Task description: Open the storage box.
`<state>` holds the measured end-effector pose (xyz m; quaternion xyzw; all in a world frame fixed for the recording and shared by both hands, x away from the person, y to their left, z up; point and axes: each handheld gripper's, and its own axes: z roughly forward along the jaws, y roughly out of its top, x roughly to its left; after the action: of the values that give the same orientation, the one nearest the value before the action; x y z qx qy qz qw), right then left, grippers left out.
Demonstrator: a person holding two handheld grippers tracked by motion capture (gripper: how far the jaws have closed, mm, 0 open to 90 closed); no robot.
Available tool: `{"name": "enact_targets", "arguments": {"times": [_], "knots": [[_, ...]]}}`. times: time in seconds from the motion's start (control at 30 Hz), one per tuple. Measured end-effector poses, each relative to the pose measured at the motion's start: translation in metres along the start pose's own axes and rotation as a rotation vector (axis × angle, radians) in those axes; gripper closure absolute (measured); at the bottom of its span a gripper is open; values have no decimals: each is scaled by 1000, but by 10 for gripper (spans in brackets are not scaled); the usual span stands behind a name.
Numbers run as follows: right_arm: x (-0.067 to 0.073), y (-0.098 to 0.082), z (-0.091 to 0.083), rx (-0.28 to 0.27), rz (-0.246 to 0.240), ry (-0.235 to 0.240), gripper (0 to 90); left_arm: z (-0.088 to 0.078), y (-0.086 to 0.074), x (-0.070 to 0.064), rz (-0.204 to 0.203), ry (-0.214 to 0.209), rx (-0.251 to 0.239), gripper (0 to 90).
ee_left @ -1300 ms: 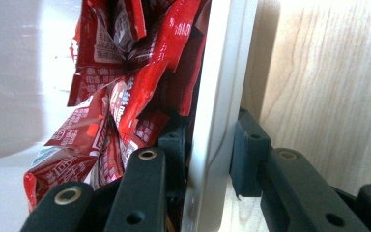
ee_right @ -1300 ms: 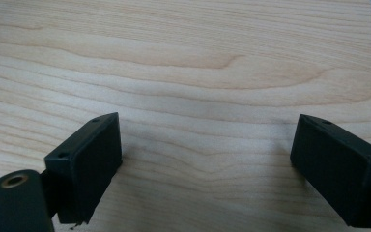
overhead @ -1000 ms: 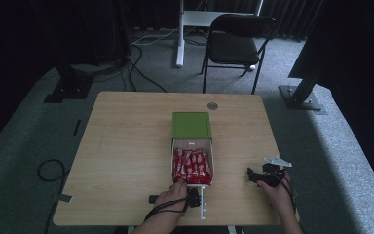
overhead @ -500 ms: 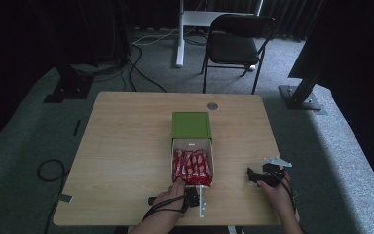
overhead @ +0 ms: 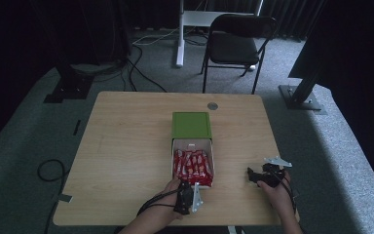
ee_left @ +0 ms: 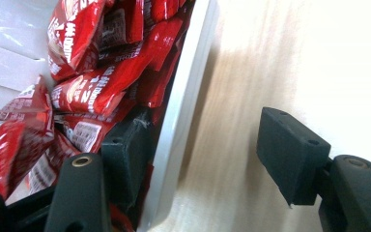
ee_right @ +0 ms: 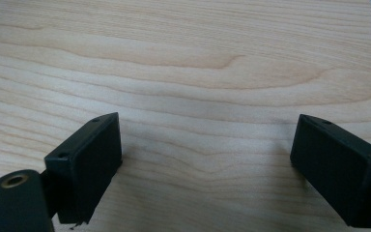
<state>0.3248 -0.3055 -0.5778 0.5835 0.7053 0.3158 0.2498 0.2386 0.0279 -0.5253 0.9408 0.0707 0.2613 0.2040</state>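
A dark room with grey carpet point(overhead: 24, 146) surrounds the pale wooden desk point(overhead: 126, 146). Behind the desk stands a black folding chair point(overhead: 238, 44). At the desk's middle lies a white box point(overhead: 212, 157) of red snack packets point(overhead: 191, 165) with its green lid point(overhead: 191, 125). At the box's near edge, the left gripper point(ee_left: 207, 159) has just been opening, its fingers point(ee_left: 125, 154) astride the box wall. Right of the box, the right gripper point(ee_right: 205, 166) gapes wide, empty.
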Motion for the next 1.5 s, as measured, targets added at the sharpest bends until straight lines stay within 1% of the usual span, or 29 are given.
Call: {"name": "enact_targets", "arguments": {"times": [0.07, 0.1, 0.17, 0.2, 0.23, 0.3, 0.4, 0.47, 0.5, 0.53, 0.57, 0.6, 0.63, 0.67, 0.7, 0.73, 0.8, 0.87, 0.9, 0.93, 0.97, 1.0, 1.13, 1.2, 1.23, 1.3, 1.43, 1.47, 1.5], "knots": [[0, 0, 0, 0, 0, 0, 103, -4, -1, 2, -16, -19, -12, 381], [0, 0, 0, 0, 0, 0, 103, -4, -1, 2, -16, -19, -12, 380], [0, 0, 0, 0, 0, 0, 103, -10, 0, 3, -35, -42, -45, 380], [0, 0, 0, 0, 0, 0, 103, -10, 0, 3, -35, -42, -45, 371], [0, 0, 0, 0, 0, 0, 103, -14, 2, 4, -58, -61, -75, 350], [0, 0, 0, 0, 0, 0, 103, -19, 4, 6, -56, -65, -87, 345], [0, 0, 0, 0, 0, 0, 103, -26, 6, 9, -80, -88, -129, 345], [0, 0, 0, 0, 0, 0, 103, -32, 8, 14, -104, -95, -165, 345], [0, 0, 0, 0, 0, 0, 103, -36, 8, 17, -119, -109, -187, 344], [0, 0, 0, 0, 0, 0, 103, -38, 8, 20, -131, -117, -201, 342], [0, 0, 0, 0, 0, 0, 103, -38, 8, 20, -131, -117, -201, 342], [0, 0, 0, 0, 0, 0, 103, -43, 7, 28, -150, -123, -239, 342], [0, 0, 0, 0, 0, 0, 103, -46, 7, 32, -163, -115, -249, 342], [0, 0, 0, 0, 0, 0, 103, -48, 6, 35, -163, -104, -258, 342], [0, 0, 0, 0, 0, 0, 103, -50, 5, 40, -173, -96, -280, 342], [0, 0, 0, 0, 0, 0, 103, -52, 4, 45, -191, -93, -291, 342], [0, 0, 0, 0, 0, 0, 103, -55, 1, 52, -203, -78, -311, 342], [0, 0, 0, 0, 0, 0, 103, -57, -1, 58, -232, -64, -327, 337], [0, 0, 0, 0, 0, 0, 103, -58, -3, 63, -256, -61, -348, 318], [0, 0, 0, 0, 0, 0, 103, -59, -5, 66, -275, -52, -354, 298], [0, 0, 0, 0, 0, 0, 103, -59, -5, 66, -275, -52, -354, 295], [0, 0, 0, 0, 0, 0, 103, -61, -9, 72, -309, -32, -375, 284], [0, 0, 0, 0, 0, 0, 103, -64, -19, 83, -370, -11, -399, 251], [0, 0, 0, 0, 0, 0, 103, -64, -25, 89, -402, 1, -415, 195], [0, 0, 0, 0, 0, 0, 103, -65, -29, 93, -427, 20, -417, 177], [0, 0, 0, 0, 0, 0, 103, -65, -37, 99, -450, 65, -421, 163], [0, 0, 0, 0, 0, 0, 103, -65, -52, 109, -541, 109, -446, 150], [0, 0, 0, 0, 0, 0, 103, -64, -56, 111, -553, 118, -439, 150], [0, 0, 0, 0, 0, 0, 103, -63, -63, 116, -584, 144, -431, 150]]}}
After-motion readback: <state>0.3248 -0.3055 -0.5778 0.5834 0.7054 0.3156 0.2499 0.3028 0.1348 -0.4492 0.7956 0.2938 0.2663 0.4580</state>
